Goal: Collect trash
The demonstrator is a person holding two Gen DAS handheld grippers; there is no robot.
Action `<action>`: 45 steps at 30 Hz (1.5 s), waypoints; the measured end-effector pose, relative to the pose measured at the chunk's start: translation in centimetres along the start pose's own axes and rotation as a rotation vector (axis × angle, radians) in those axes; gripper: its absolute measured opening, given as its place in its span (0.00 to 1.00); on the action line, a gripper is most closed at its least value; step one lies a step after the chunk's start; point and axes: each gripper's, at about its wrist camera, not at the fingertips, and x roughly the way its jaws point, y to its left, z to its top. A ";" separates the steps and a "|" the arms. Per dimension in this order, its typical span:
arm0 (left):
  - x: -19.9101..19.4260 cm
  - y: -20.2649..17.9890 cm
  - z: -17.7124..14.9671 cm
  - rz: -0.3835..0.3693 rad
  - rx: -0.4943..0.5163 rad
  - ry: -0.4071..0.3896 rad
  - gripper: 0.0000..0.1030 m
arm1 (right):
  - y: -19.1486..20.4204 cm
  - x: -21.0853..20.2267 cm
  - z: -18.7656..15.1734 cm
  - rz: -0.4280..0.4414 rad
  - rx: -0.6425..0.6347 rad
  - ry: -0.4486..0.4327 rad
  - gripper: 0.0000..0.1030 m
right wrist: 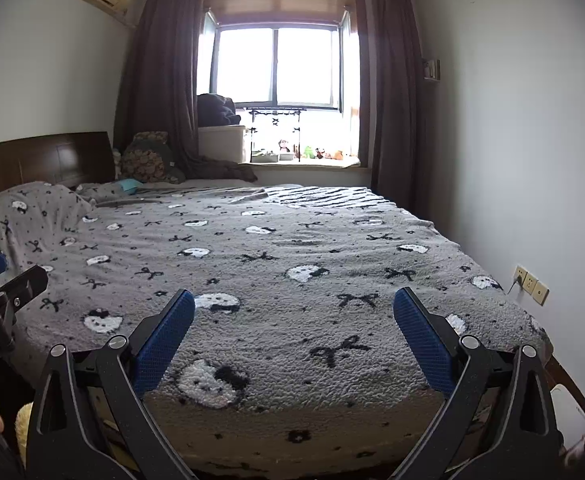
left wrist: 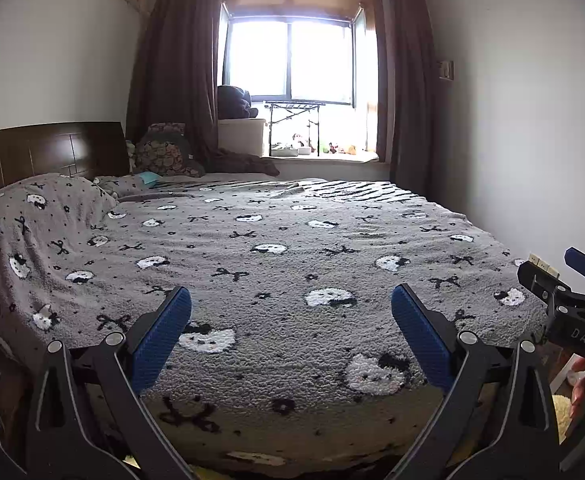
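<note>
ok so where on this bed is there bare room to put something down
Most of the grey blanket is bare, from the foot edge by the left gripper and right gripper, both open, up to the striped sheet. It is crowded at the far left corner: patterned cushion, teal item, dark cloth. The windowsill holds small toys.

left tongs (left wrist: pixel 291 304) spread wide | above bed (left wrist: pixel 276 248) | holding nothing

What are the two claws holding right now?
Nothing. The left claw and right claw are both open and empty above the bed.
</note>
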 end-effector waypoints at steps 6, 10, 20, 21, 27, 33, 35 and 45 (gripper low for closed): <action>-0.1 0.0 0.0 0.001 -0.001 -0.003 0.92 | 0.1 0.0 0.0 0.001 -0.001 0.000 0.97; -0.1 -0.1 0.1 -0.001 0.000 -0.001 0.92 | 0.2 0.0 -0.1 0.003 -0.001 0.003 0.97; -0.2 -0.3 0.0 -0.008 0.002 -0.004 0.92 | 0.4 -0.1 -0.1 0.008 -0.003 0.002 0.97; -0.2 -0.3 0.0 -0.009 0.003 -0.004 0.92 | 0.4 -0.1 -0.1 0.009 -0.003 0.002 0.97; -0.2 -0.5 -0.1 -0.013 0.002 -0.001 0.92 | 0.9 -0.1 -0.3 0.012 -0.006 0.003 0.97; -0.2 -0.4 -0.1 -0.015 0.002 0.000 0.92 | 1.1 0.0 -0.4 0.013 -0.005 0.005 0.97; -0.2 -0.5 -0.1 -0.016 0.002 0.002 0.92 | 1.1 0.0 -0.4 0.012 -0.005 0.005 0.97; -0.2 -0.6 -0.2 -0.018 0.002 0.004 0.92 | 1.2 0.0 -0.5 0.011 0.000 0.005 0.97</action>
